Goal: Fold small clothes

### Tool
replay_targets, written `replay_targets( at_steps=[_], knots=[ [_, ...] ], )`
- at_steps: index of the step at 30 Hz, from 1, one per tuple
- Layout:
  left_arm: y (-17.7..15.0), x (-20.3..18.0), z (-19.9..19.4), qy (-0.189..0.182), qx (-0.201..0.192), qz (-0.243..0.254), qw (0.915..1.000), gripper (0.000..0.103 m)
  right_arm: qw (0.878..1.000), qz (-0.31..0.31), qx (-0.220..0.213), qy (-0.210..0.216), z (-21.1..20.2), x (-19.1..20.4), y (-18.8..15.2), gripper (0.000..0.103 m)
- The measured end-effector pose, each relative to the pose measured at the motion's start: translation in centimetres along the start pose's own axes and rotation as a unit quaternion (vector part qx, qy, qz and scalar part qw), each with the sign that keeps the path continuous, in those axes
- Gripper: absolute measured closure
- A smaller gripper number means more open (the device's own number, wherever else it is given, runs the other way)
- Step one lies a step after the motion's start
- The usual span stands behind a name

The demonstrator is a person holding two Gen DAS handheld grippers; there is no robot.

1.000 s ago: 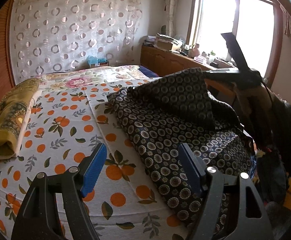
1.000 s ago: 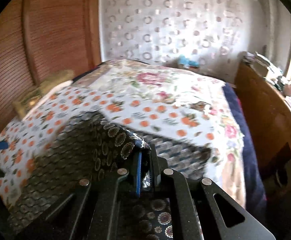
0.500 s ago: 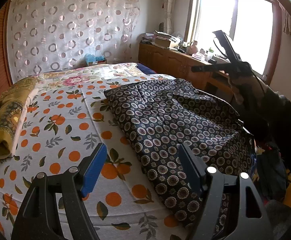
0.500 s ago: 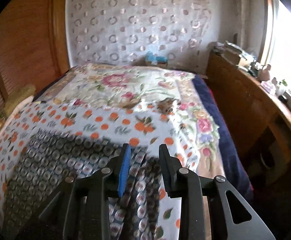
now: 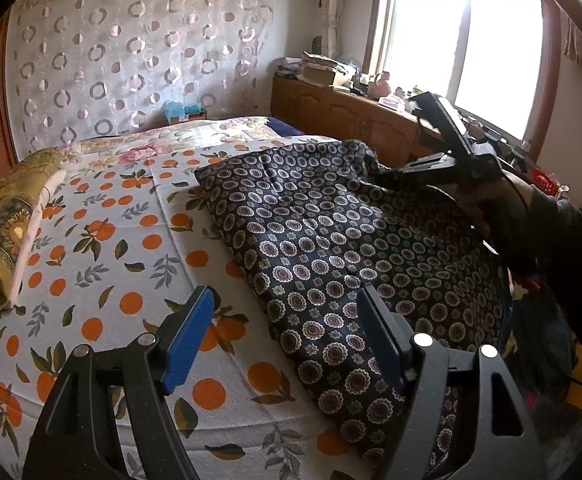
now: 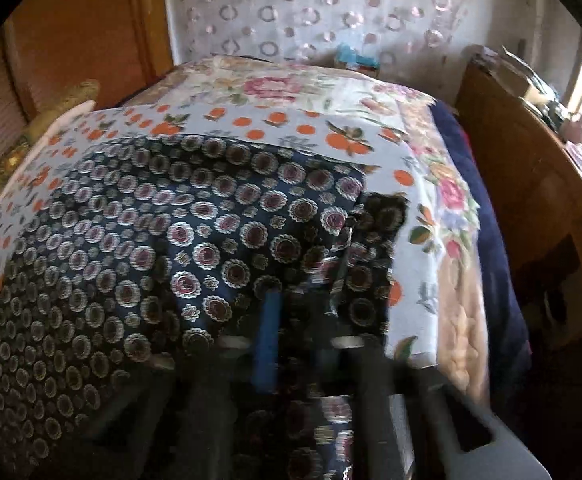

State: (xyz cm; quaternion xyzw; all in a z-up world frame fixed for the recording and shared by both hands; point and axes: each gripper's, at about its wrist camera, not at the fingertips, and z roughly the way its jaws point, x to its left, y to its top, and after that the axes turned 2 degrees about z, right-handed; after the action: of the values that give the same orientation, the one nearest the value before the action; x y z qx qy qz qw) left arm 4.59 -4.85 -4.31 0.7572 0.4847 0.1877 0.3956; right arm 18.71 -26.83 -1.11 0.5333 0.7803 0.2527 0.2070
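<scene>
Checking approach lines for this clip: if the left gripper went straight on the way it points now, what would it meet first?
Most likely the dark patterned garment, near its edge on the orange-print bedsheet. The open left gripper aims at that boundary, so depth is unclear; it could meet the sheet first.

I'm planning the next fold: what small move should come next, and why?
Probably lift the right gripper and carry its pinched edge across the dark garment. Its jaws have just closed, seemingly on cloth at the far side, though that view is blurred. The garment lies flat on the bed, and the left gripper hovers open, holding nothing.
</scene>
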Motion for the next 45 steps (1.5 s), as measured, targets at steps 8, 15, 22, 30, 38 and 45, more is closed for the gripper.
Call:
replay_targets(
  at_steps=[8, 15, 22, 30, 38, 45],
  knots=[
    [-0.2, -0.3, 0.3, -0.005, 0.006, 0.001, 1.0000, 0.028, 0.997, 0.028, -0.047, -0.046, -2.6, -2.2, 0.0, 0.101],
    [-0.6, -0.8, 1.3, -0.004, 0.025, 0.006, 0.9997, 0.028, 0.996, 0.031, -0.047, -0.076, -3.0, -1.6, -0.3, 0.071],
    [-1.1, -1.2, 1.5, -0.010, 0.036, 0.007, 0.9993, 0.028, 0.996, 0.013, -0.074, -0.051, -7.4, 1.3, -5.9, 0.070],
    [-1.2, -1.6, 1.6, -0.012, 0.040, 0.009, 0.9991, 0.028, 0.996, 0.008, -0.076, -0.049, -12.1, 1.8, -11.9, 0.070],
    [-1.4, -2.0, 1.9, -0.013, 0.045, 0.011, 0.9988, 0.028, 0.998, 0.037, -0.047, -0.012, -12.5, 1.1, -14.2, 0.070],
    [-1.6, -2.0, 2.1, -0.014, 0.052, 0.011, 0.9985, 0.028, 0.998, 0.016, -0.053, 0.001, -12.5, 1.9, -14.3, 0.101]
  ],
)
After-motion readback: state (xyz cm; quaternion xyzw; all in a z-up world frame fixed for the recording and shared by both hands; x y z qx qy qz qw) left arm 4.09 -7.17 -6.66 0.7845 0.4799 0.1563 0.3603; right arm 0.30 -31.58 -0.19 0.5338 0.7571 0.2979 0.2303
